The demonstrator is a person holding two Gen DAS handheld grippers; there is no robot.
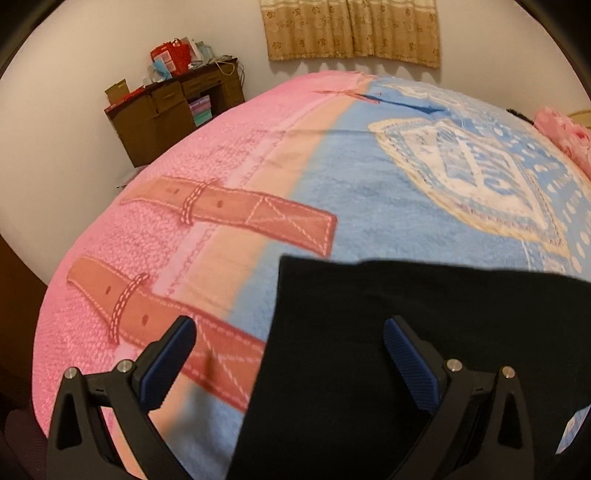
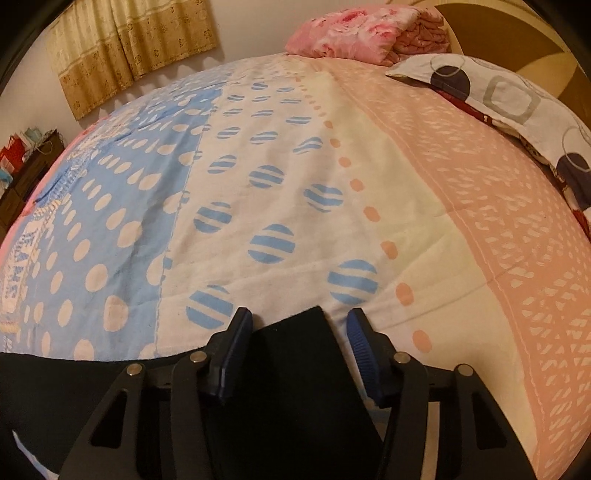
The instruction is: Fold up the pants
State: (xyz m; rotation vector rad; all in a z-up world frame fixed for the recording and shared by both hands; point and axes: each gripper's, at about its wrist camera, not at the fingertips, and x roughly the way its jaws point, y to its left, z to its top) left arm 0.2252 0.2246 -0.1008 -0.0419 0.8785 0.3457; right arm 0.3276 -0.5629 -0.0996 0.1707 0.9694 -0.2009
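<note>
Both tools gape over black pants lying crosswise.

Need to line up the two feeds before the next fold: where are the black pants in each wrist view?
Left wrist: black pants fill the lower right, one edge between the open left claw fingers.
Right wrist: black pants at bottom centre, a corner between the open right claw fingers.
Shared landmark: the tan curtain.
</note>
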